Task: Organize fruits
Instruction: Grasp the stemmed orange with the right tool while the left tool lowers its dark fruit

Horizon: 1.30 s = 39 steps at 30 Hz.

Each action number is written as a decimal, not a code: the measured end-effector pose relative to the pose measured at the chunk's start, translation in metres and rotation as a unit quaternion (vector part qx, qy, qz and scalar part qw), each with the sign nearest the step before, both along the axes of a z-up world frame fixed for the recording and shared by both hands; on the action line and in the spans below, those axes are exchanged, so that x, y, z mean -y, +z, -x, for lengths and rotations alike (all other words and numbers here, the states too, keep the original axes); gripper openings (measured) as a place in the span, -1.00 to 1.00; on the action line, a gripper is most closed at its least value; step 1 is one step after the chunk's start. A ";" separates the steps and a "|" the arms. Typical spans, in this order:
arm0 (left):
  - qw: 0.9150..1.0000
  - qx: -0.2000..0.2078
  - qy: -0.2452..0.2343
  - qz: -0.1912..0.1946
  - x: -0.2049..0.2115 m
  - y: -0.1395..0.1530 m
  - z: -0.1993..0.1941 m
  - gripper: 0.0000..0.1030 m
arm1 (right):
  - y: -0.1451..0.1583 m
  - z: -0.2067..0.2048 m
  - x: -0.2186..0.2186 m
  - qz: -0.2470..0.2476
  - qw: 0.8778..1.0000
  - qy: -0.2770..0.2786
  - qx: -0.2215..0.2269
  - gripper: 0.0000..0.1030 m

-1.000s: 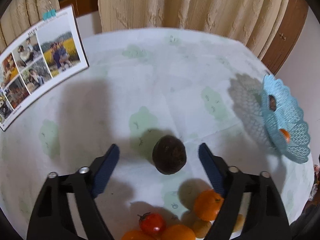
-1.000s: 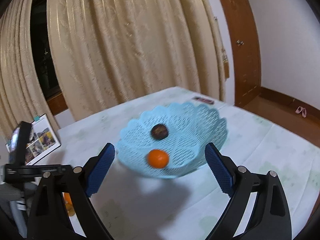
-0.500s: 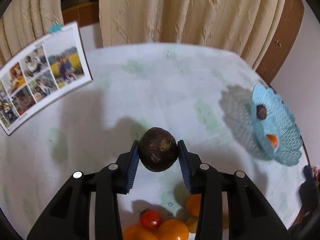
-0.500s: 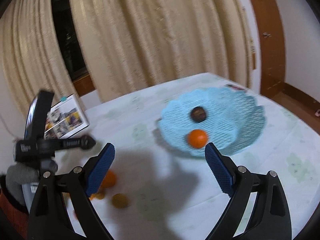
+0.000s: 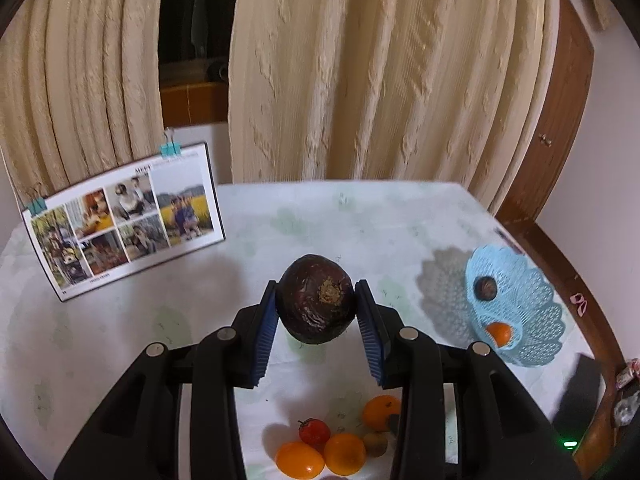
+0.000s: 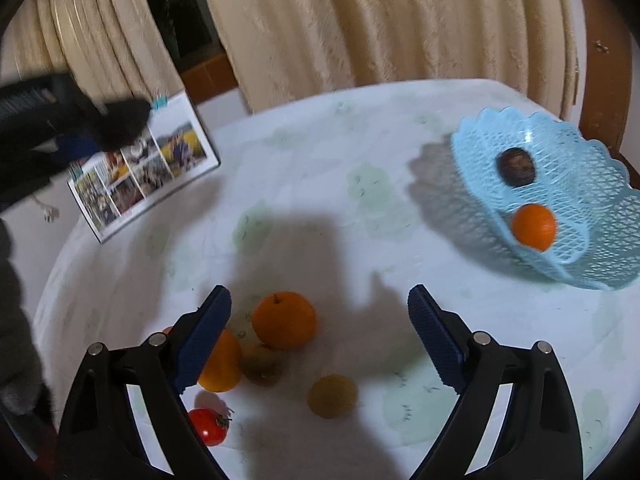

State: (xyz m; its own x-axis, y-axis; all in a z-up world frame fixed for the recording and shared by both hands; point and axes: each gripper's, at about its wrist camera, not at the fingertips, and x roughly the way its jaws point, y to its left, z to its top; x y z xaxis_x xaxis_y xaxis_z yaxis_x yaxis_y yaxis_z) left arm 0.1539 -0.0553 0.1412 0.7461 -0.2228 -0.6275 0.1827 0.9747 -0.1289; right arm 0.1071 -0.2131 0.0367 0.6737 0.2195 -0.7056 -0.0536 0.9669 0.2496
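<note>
so, left gripper (image 5: 317, 322): clenched on the dark fruit (image 5: 317, 299), lifted above the table (image 5: 360, 216)
right gripper (image 6: 320, 340): jaws wide, closing, gripping nothing; orange (image 6: 285, 320) lies between them
basket (image 6: 580, 184): far right of both, holding two fruits

Warm indoor light falls from above, bright on the pale desk (image 5: 360, 216) and leaving hard shadows beside the blue basket (image 6: 560, 184) and under the fruit. Fisheye bending curves the curtains (image 5: 360, 72), with black corners in both views. The right wrist view is smeared with motion blur, worst at its left edge
</note>
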 end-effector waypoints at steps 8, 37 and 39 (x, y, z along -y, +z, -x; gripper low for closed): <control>1.000 0.031 0.003 0.004 -0.004 0.017 0.015 -0.25 | -0.013 -0.023 -0.018 0.019 0.999 0.017 -0.036 0.36; 0.994 -0.063 0.093 0.015 -0.099 -0.039 -0.049 0.34 | 0.032 0.003 0.044 -0.001 0.998 -0.044 0.041 -0.21; 0.995 -0.071 0.071 0.002 -0.085 -0.045 -0.050 0.36 | 0.035 0.004 0.055 -0.005 0.997 -0.060 0.046 -0.20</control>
State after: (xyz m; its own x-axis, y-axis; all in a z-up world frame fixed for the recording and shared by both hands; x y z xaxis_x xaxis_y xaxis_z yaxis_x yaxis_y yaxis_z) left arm 0.2037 0.0294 0.0959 0.6743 -0.1245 -0.7279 0.0230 0.9887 -0.1478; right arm 0.1028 -0.2682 0.0716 0.7568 0.1406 -0.6383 0.0387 0.9652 0.2585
